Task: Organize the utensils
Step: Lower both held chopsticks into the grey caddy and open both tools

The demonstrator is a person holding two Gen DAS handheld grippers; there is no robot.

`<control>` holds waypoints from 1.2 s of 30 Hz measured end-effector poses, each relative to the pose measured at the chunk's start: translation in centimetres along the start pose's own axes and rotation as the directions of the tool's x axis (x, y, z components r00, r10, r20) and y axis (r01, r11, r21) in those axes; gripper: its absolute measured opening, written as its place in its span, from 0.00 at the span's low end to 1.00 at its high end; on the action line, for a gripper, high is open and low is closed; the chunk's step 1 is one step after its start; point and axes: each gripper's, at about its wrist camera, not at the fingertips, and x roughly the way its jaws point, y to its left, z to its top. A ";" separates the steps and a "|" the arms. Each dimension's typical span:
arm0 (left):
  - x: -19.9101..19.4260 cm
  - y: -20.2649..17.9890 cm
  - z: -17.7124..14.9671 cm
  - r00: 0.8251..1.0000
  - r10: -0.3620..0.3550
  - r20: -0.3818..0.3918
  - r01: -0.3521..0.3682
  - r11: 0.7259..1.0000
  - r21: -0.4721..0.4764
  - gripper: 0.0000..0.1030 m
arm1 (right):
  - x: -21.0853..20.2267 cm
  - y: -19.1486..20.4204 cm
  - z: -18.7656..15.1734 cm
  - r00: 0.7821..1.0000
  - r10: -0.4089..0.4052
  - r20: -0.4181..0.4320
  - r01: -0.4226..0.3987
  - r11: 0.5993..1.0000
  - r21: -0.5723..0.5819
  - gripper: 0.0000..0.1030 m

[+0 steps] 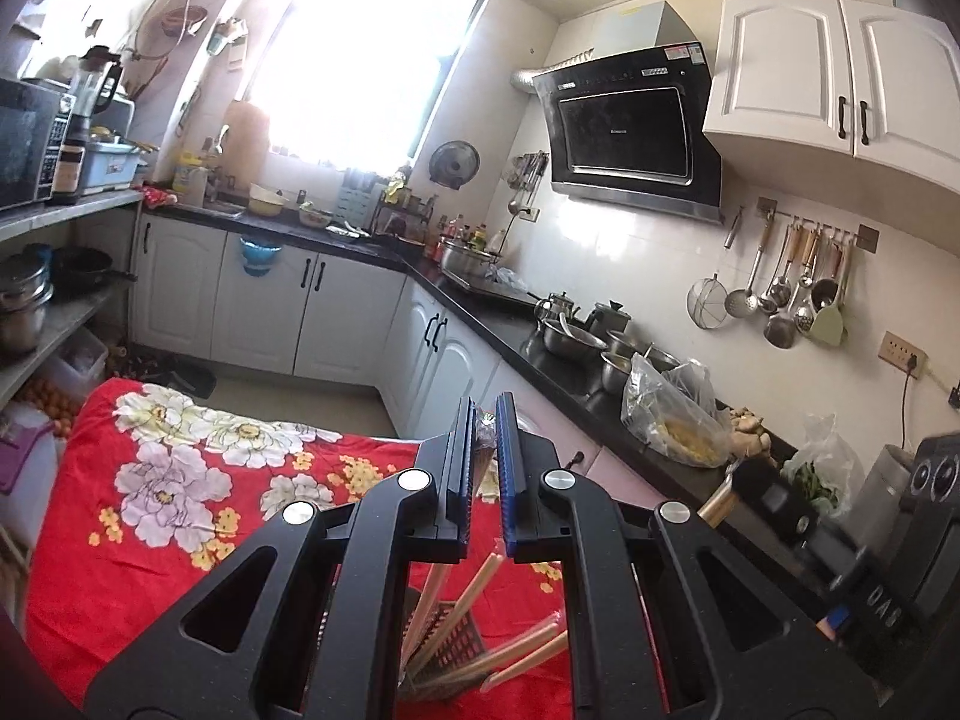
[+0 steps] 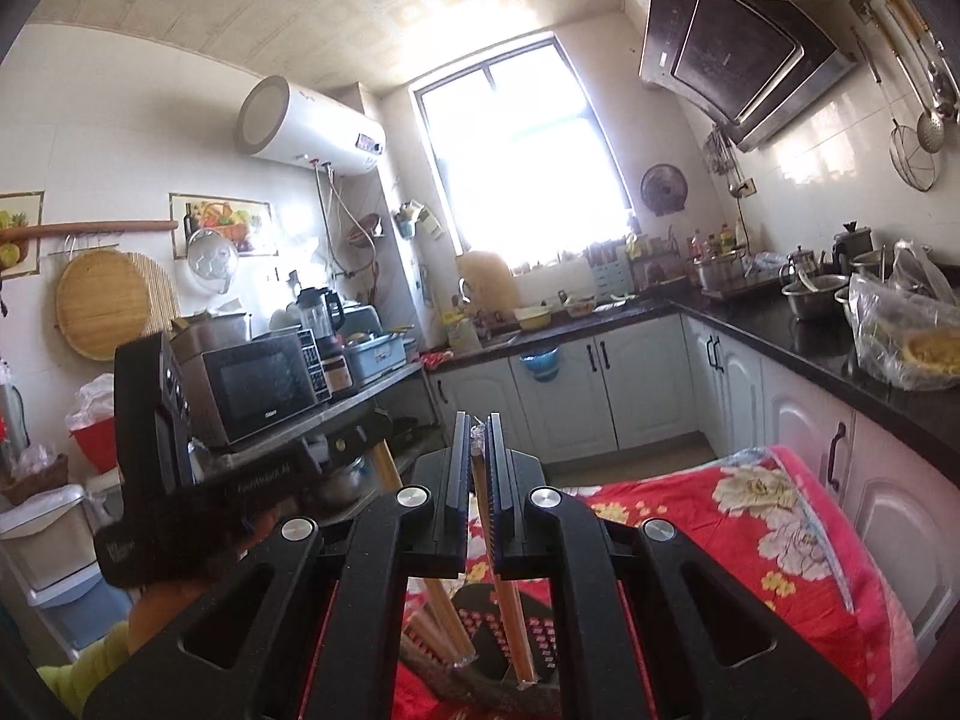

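Both tongs, left [image 1: 485, 450] and right [image 2: 478, 462], are clamped on wrapped chopsticks [image 2: 480, 480], lifted above the holder [image 2: 510, 648], probably for slotting in.

Black two-finger grippers [image 1: 486, 420] (silver pivot screws, blue-ribbed pads [image 1: 507, 468]); yellow-green sleeve [image 2: 90, 666].
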 end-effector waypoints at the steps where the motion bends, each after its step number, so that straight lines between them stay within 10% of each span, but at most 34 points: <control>1: 0.2 0.0 -0.1 1.000 0.005 0.002 -0.005 1.000 0.005 0.04 | 0.2 -0.1 0.0 1.000 -0.002 0.003 0.002 1.000 -0.002 0.05; 36: 4.6 2.5 -5.6 0.999 -0.007 -0.033 0.007 1.000 -0.001 0.04 | 4.8 -3.7 -5.6 0.997 -0.064 -0.035 0.062 0.996 -0.060 0.05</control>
